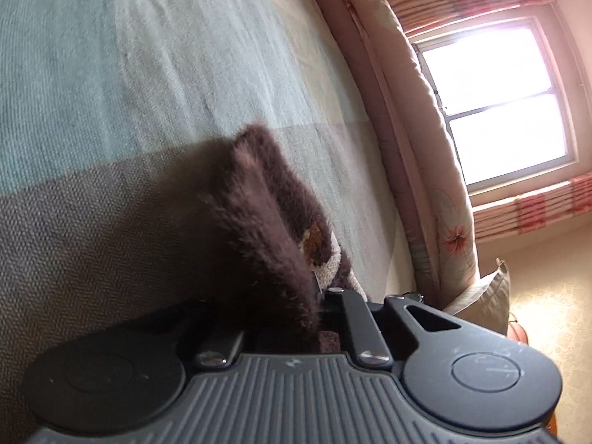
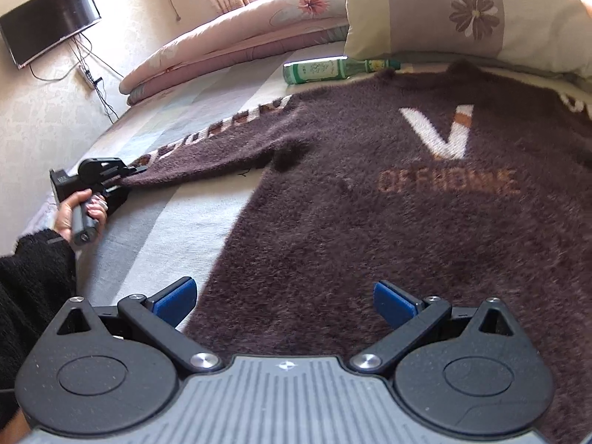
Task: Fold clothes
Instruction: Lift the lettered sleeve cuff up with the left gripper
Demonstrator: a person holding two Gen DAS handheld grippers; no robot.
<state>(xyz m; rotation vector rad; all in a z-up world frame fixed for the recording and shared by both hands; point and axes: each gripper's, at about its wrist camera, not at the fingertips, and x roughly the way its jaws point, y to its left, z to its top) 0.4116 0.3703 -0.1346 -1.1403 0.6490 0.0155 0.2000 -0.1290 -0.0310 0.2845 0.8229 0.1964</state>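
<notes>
A fuzzy dark brown sweater (image 2: 388, 214) with a white V and orange lettering lies flat on the bed. Its left sleeve (image 2: 207, 148) stretches out to the left, where my left gripper (image 2: 129, 172), held in a hand, is shut on the cuff. In the left wrist view the cuff (image 1: 266, 222) stands bunched up from between the closed jaws of the left gripper (image 1: 322, 296). My right gripper (image 2: 285, 301) hovers open over the sweater's lower hem, blue pads (image 2: 174, 301) wide apart with nothing between them.
A green glass bottle (image 2: 333, 70) lies on the striped bed sheet (image 2: 159, 229) beyond the sweater. A floral pillow (image 2: 466, 14) and a folded pink quilt (image 2: 240, 33) sit at the far side. A wall TV (image 2: 48, 20) hangs left; a bright window (image 1: 495, 100) shows.
</notes>
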